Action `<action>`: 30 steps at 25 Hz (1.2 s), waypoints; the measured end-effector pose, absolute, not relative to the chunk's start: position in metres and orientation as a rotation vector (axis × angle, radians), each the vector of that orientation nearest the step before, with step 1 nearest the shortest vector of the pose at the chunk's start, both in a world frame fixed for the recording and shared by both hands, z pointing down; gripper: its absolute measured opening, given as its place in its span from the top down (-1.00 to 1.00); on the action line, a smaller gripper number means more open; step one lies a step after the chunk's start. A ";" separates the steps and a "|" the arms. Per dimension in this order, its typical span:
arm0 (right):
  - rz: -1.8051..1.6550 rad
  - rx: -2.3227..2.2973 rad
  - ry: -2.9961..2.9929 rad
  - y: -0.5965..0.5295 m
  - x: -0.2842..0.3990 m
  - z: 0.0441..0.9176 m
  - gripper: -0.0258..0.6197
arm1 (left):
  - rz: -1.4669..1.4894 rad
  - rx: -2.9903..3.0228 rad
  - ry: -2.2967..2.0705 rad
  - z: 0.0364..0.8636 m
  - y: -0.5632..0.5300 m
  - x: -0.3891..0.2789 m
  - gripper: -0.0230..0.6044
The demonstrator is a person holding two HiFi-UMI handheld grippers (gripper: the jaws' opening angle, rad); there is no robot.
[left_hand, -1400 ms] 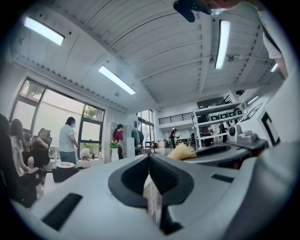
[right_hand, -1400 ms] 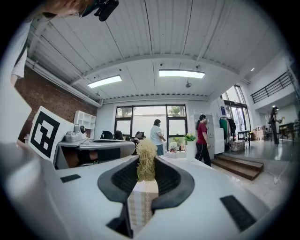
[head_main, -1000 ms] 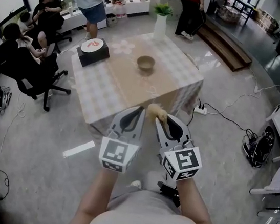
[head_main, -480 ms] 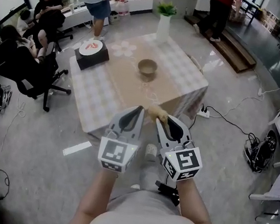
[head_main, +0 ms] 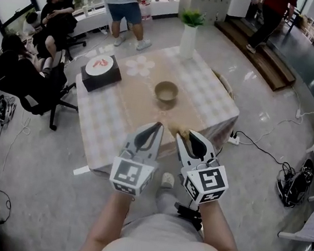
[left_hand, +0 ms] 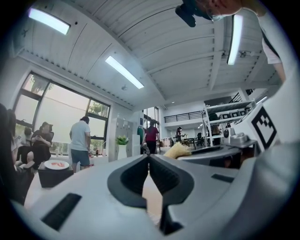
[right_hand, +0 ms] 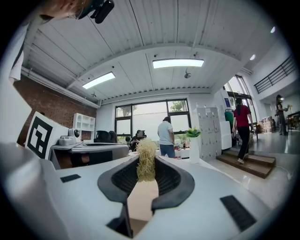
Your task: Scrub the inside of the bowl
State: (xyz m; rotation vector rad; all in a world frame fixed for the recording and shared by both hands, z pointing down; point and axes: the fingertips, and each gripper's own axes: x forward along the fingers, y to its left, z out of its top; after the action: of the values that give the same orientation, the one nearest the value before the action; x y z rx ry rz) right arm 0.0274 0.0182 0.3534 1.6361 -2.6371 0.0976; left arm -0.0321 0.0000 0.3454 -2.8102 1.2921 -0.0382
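Broadly, the scene is set on a glossy grey floor [head_main: 42,158] in which the ceiling lights are mirrored. A rectangular table [head_main: 102,121] is seen on it, draped to its edges in a pale checked cloth, with a smooth tan runner [head_main: 143,100] laid across the middle. At the table's far left corner a squat black box [head_main: 103,75] is placed, and a round white plate [head_main: 100,62] with something red on it is carried on its lid. At the far edge a tall, narrow white vase [head_main: 187,41] is stood upright, with a tuft of green leaves [head_main: 192,18] at its mouth. Two grey, hard-shelled grippers are held side by side, level, at the near edge of the table, each fitted with a white cube printed with black square markers. The left gripper [head_main: 158,127] is seen with its ribbed dark pads pressed together and nothing between them. The right gripper [head_main: 185,137] is clamped on a scrubber [right_hand: 146,157], a pale yellow, stringy, fibrous tuft that is pinched between the ribbed pads and sticks out past the tips. The bowl [head_main: 166,91], round, deep and of a dull tan finish, is set upright on the runner near the middle of the table, well apart from both grippers and beyond them, its inside facing up.
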 end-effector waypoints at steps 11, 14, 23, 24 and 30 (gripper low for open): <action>0.146 1.549 -2.655 -0.087 0.060 0.360 0.64 | -0.140 -2.818 1.363 0.361 -0.105 -0.002 0.88; 0.163 1.513 -2.659 -0.112 0.068 0.363 0.64 | -0.180 -2.830 1.378 0.370 -0.128 0.005 0.83; 0.190 1.454 -2.667 -0.171 0.076 0.372 0.64 | -0.353 -2.872 1.338 0.405 -0.172 0.014 0.21; 0.193 1.451 -2.665 -0.176 0.077 0.374 0.64 | -0.370 -2.881 1.329 0.409 -0.175 0.014 0.14; 0.214 1.410 -2.655 -0.197 0.074 0.386 0.64 | -0.416 -2.942 1.303 0.433 -0.192 0.013 -0.28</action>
State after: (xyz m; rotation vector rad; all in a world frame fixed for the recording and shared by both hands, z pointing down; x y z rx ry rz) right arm 0.0745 -0.1973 0.3859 1.4098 -2.6549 0.2143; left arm 0.0134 -0.1921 0.4332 -2.9420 1.3034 -0.4157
